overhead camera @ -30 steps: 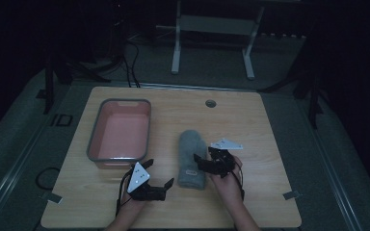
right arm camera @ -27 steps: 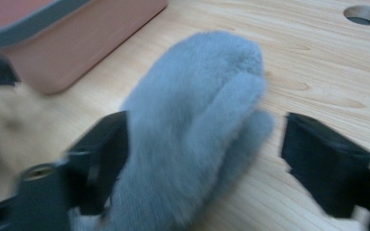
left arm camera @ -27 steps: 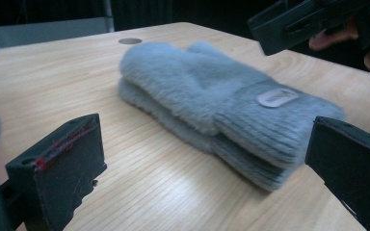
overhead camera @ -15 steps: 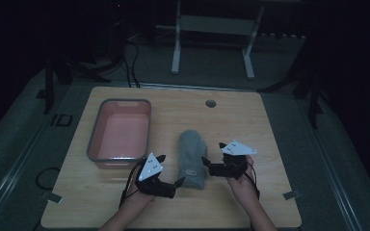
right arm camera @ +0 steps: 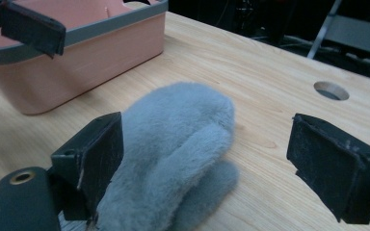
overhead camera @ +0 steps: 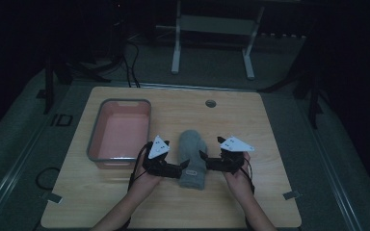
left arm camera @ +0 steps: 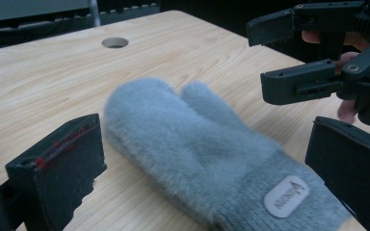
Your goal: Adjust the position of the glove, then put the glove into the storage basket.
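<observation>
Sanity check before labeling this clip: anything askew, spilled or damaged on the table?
Nothing stands out. The grey mitten lies flat and intact on the table, the pink bin sits upright, with no spill visible. The left gripper and right gripper are open on either side of the mitten.

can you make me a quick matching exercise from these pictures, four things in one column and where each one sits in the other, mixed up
Things:
1. grey mitten
2. pink tub
3. round hole
4. left gripper

Places or states:
a. far edge of the table, in the wood
b. table's left side, nothing inside
c. flat on the table between the two grippers
d. fingers open at the mitten's cuff, on its left

Pairs: 1-c, 2-b, 3-a, 4-d
</observation>
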Available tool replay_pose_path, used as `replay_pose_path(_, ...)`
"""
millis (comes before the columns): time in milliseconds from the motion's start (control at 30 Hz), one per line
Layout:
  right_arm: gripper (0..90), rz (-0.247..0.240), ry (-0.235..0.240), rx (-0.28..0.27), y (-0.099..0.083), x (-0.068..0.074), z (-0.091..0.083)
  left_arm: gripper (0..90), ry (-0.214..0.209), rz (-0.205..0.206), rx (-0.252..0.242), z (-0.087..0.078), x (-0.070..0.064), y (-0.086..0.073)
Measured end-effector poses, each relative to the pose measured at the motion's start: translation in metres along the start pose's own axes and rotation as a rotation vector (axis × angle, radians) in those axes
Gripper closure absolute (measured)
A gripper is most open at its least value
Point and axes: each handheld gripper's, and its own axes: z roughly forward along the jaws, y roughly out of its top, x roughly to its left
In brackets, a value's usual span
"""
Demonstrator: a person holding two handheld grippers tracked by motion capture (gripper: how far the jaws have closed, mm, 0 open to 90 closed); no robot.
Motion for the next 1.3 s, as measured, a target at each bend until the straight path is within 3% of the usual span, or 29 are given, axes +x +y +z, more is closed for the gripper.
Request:
replay_pose_path(100,12.6,0.031,0.029,0.019,-0.001,-0.002,0.006,0.4,0.007,-0.002,0.016,0.004,0.002,-0.001)
replay_pose_path(133,12.6,0.042,0.053,0.035,-0.002,-0.003,0.008,0.4,0.012,-0.006,0.026,0.006,0.002,-0.002)
replay_pose_path(200,14.5,0.059,0.057,0.074,-0.003,-0.003,0.012,0.4,0.008,-0.022,0.039,0.010,0.004,-0.002)
replay_pose_path(267,18.5,0.105,0.082,0.101,-0.004,-0.003,0.014,0.4,0.010,-0.022,0.053,0.015,0.004,-0.002)
replay_pose_path(367,16.9,0.121,0.090,0.099,-0.005,-0.003,0.014,0.5,0.019,-0.019,0.074,0.020,0.004,0.000)
replay_pose_path(533,15.5,0.119,0.055,0.082,-0.007,0.001,0.016,0.5,0.028,-0.034,0.111,0.029,0.005,0.003)
replay_pose_path(567,17.3,0.164,0.072,0.104,-0.009,-0.002,0.020,9.2,0.045,-0.043,0.119,0.034,0.007,0.002)
replay_pose_path(700,21.4,0.198,0.068,0.119,-0.014,-0.005,0.024,14.6,0.097,-0.057,0.161,0.046,0.011,0.000)
replay_pose_path(833,19.3,0.231,0.093,0.143,-0.020,-0.007,0.030,14.9,0.071,-0.121,0.215,0.055,0.018,-0.003)
replay_pose_path(933,25.4,0.237,0.089,0.192,-0.026,-0.008,0.035,14.9,0.075,-0.112,0.268,0.061,0.018,-0.007)
replay_pose_path(1000,29.6,0.262,0.117,0.217,-0.032,-0.010,0.038,14.8,0.062,-0.128,0.281,0.063,0.018,-0.009)
replay_pose_path(1200,30.0,0.309,0.108,0.271,-0.042,-0.012,0.040,14.8,0.022,-0.187,0.326,0.074,0.022,-0.017)
replay_pose_path(1300,38.8,0.347,0.140,0.294,-0.045,-0.014,0.043,15.2,0.004,-0.208,0.338,0.077,0.024,-0.019)
